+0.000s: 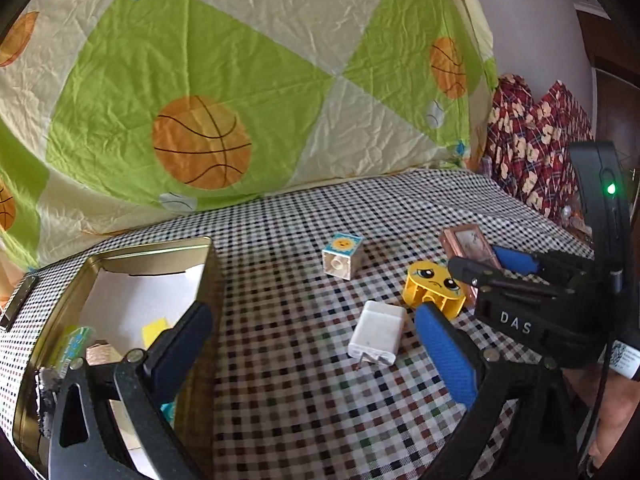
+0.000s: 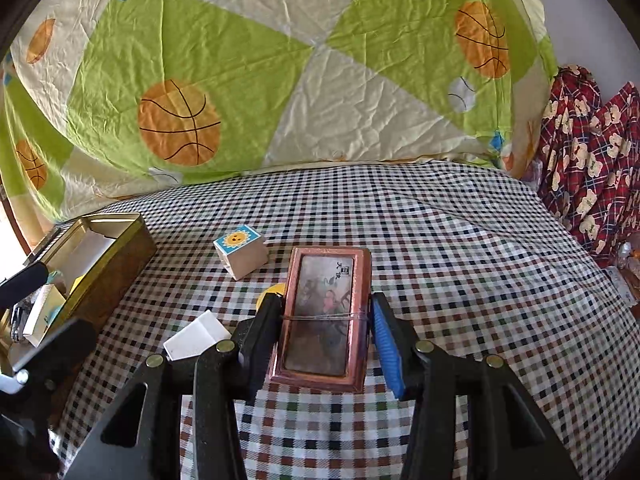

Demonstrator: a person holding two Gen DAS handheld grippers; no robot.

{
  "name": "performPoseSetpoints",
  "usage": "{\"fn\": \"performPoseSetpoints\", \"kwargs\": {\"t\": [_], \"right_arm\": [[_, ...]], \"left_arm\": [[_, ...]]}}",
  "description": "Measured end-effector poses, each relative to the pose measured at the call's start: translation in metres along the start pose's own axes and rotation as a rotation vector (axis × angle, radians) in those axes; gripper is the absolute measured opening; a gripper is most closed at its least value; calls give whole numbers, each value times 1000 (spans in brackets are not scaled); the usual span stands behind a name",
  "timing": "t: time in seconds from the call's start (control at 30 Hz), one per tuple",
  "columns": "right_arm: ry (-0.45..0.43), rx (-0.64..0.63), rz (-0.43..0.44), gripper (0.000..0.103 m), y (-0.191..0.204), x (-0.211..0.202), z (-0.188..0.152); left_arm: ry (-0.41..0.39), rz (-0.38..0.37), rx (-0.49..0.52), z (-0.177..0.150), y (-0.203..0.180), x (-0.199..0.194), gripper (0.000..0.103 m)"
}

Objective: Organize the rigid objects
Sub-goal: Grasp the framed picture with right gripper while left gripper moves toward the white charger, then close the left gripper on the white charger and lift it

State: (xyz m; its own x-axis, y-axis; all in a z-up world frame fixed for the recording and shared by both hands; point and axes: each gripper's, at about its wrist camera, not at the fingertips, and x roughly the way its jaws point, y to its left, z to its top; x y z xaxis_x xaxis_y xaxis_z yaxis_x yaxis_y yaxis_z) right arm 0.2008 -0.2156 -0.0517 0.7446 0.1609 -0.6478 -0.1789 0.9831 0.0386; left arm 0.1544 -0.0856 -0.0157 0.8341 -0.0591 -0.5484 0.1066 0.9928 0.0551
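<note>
Bedding printed with basketballs (image 2: 180,124) rises behind a checked cloth (image 2: 440,260) spread over what looks like a bed, and everything to be tidied lies on that cloth. Largest of the task's things is the gold tin (image 1: 168,246) at the left, lid off, already holding a few small items; being thin sheet metal, it should be rigid but prone to sliding if knocked. Next comes the copper-framed box (image 2: 324,320), flat on the cloth with its picture face up. The right gripper (image 2: 324,332) straddles its middle, fingers (image 2: 386,344) against the two long sides, clamped on it by the look of the contact. It seems stiff and fairly light, though the smooth frame could slip, so a hold across the narrow width at mid-length suits it. The white charger (image 1: 378,332) lies just beside the left gripper (image 1: 320,344), whose fingers (image 1: 444,350) stand wide apart with nothing between them; its flat faces are the places to pinch, clear of the prongs. The yellow face block (image 1: 434,288) and the sun block (image 1: 343,255) are hard plastic, light, best taken across parallel sides.
</note>
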Motion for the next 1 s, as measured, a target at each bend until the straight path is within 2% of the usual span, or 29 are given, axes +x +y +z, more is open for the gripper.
{"fn": "performPoseSetpoints", "kwargs": {"t": [0.2, 0.23, 0.3, 0.43, 0.47, 0.5, 0.53, 0.57, 0.6, 0.73, 1.0], "right_arm": [[6, 52, 3, 48, -13, 0, 1], [7, 57, -4, 48, -13, 0, 1], [0, 64, -8, 48, -13, -1, 2], [2, 67, -14, 48, -13, -1, 3], [2, 66, -16, 48, -13, -2, 3], [4, 66, -17, 48, -12, -2, 3], [3, 65, -16, 48, -12, -2, 3], [3, 65, -16, 48, -12, -2, 3], [4, 65, -18, 48, -12, -2, 3], [-4, 62, -23, 49, -11, -4, 2], [-32, 53, -29, 49, -10, -9, 2]], "left_arm": [[99, -82, 47, -1, -27, 32, 102], [118, -90, 62, -2, -31, 36, 100], [149, -85, 71, -2, -35, 44, 90], [229, -126, 67, -3, -36, 60, 88], [257, -131, 61, -4, -35, 65, 83], [276, -152, 53, -5, -34, 68, 71], [292, -175, 44, -5, -33, 70, 63], [306, -187, 36, -7, -32, 72, 48], [319, -193, 27, -8, -30, 74, 42], [309, -211, 18, -11, -28, 67, 37], [205, -206, 11, -8, -26, 54, 37]]}}
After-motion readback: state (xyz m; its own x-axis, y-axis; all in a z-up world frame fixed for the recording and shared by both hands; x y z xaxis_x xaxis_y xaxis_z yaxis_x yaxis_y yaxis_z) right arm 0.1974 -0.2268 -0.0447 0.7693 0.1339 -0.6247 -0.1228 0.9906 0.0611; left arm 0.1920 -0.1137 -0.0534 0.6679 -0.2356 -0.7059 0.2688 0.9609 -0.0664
